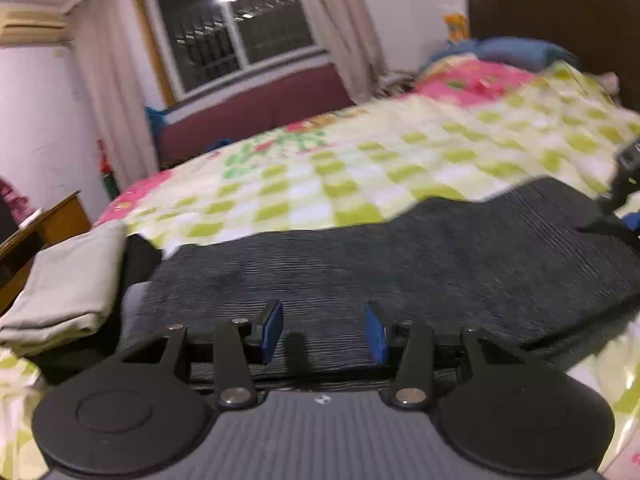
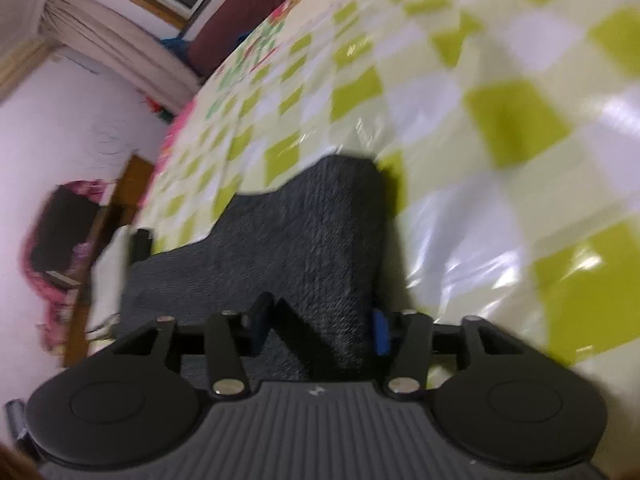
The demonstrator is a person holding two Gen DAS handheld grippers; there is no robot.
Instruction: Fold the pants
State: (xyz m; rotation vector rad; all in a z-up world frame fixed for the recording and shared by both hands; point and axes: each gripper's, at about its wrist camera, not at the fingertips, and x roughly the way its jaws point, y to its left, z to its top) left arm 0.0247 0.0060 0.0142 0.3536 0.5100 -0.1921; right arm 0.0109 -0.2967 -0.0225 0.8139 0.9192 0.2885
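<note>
Dark charcoal ribbed pants lie flat across the near side of a bed with a green-and-white checked cover. My left gripper is open, its blue pads just above the near edge of the pants, holding nothing. The right gripper shows at the far right of the left wrist view, over the pants' right end. In the right wrist view my right gripper is open, its fingers either side of the end of the pants, over the checked cover.
A folded beige cloth lies at the bed's left corner, next to a wooden table. A pink and blue bedding pile sits by the dark headboard. A window with curtains is behind.
</note>
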